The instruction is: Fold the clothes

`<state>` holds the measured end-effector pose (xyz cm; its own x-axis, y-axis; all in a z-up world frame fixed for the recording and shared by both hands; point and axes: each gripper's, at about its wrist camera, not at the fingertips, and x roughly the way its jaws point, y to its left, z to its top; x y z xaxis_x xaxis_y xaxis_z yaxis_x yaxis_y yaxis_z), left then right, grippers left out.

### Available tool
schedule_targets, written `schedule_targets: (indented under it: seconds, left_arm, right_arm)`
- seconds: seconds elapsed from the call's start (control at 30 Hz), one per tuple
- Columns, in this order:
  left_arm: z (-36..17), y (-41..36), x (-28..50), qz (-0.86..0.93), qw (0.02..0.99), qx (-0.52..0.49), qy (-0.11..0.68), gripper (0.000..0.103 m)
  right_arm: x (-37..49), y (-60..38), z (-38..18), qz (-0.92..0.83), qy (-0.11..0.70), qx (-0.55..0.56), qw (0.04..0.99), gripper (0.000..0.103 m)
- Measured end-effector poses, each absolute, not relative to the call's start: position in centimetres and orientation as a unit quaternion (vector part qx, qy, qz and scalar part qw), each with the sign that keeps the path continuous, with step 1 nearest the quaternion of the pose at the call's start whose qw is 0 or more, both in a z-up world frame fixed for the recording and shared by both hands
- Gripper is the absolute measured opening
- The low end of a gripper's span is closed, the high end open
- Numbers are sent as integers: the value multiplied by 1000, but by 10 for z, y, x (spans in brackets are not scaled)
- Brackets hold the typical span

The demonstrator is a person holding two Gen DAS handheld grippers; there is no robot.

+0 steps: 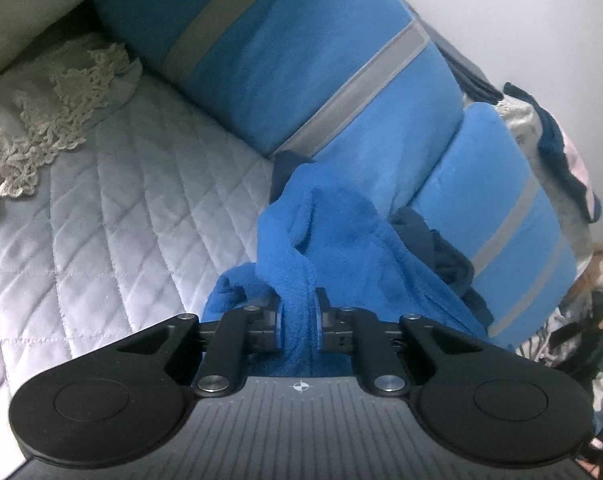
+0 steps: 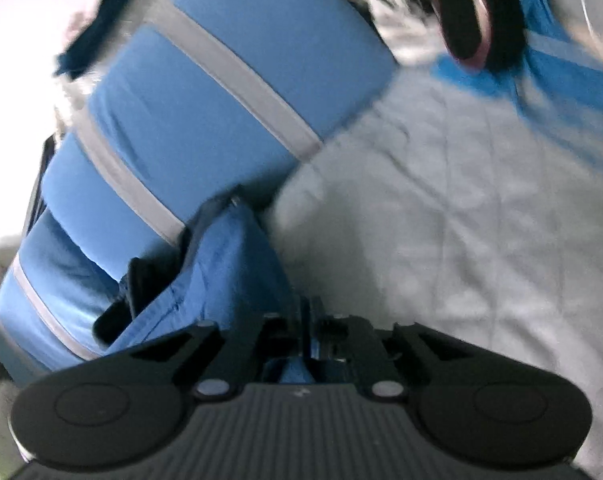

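A crumpled blue fleece garment [image 1: 333,232] with a dark navy part lies on the quilted bed, against a big blue blanket. My left gripper [image 1: 299,316] is shut on a bunched fold of this fleece, which runs up from between the pads. The right wrist view is blurred. In it the blue garment [image 2: 229,264] rises to the left of my right gripper [image 2: 307,320]. The jaws stand close together with a strip of the blue cloth pinched between them.
A thick folded blue blanket with grey stripes [image 1: 293,60] [image 2: 205,100] lies behind the garment. The white quilted bed cover [image 1: 101,220] [image 2: 461,220] spreads on the open side. A cream lace cloth [image 1: 61,108] lies far left. Mixed clothes [image 1: 557,152] are piled at the right.
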<state>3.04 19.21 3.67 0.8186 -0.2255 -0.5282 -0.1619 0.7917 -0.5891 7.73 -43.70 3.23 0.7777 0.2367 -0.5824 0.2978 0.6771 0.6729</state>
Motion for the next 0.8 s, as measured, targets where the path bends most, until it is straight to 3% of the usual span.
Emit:
schedule_targets:
  seconds: [0.03,0.2,0.23,0.3,0.33,0.8]
  left_arm:
    - [37,193,31,-16,897,-324,301,14]
    - [35,193,31,-14,899,-312,306,14]
    - [34,194,31,-14,899,-312,307,14]
    - [34,194,31,-12,897,-316,310,14]
    - [33,194,32,-11,896,-317,311,14]
    - [33,193,33,2,891,-324,317,14]
  right_arm:
    - [81,-439,24,-17,347,422,837,40]
    - [85,-440,2,-12,386,480,788,44]
    - [85,-439,1,-8,389,482,785,43]
    - [83,-435,1,5,390,486,782,28]
    - [82,-434,1,14,389,491,779,8]
    - [26,-430,31,-22,290,446,846,2]
